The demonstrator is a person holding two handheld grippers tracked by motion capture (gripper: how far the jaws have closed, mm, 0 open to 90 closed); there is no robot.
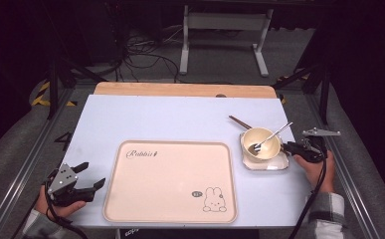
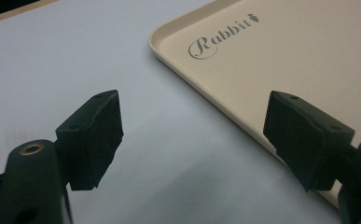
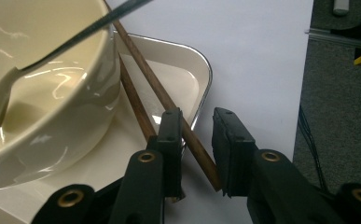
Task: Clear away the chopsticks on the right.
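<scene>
A cream bowl (image 1: 260, 143) (image 3: 52, 107) stands on a small square white plate (image 1: 279, 165) (image 3: 183, 79) at the table's right. A metal spoon (image 1: 272, 135) (image 3: 52, 51) leans in the bowl. Two brown wooden chopsticks (image 1: 240, 121) (image 3: 155, 88) lie across the plate beside the bowl. My right gripper (image 1: 285, 147) (image 3: 197, 114) is at the plate's right edge with its jaws slightly apart. One chopstick's end runs between them, against one pad and clear of the other. My left gripper (image 1: 93, 173) (image 2: 194, 100) rests wide open over the bare table, beside the tray, holding nothing.
A large beige tray (image 1: 170, 181) (image 2: 285, 46) with "Rabbit" lettering and a rabbit drawing lies at the table's front middle, its surface bare. The table's right edge runs close to my right hand. Metal frame rails flank the table on both sides.
</scene>
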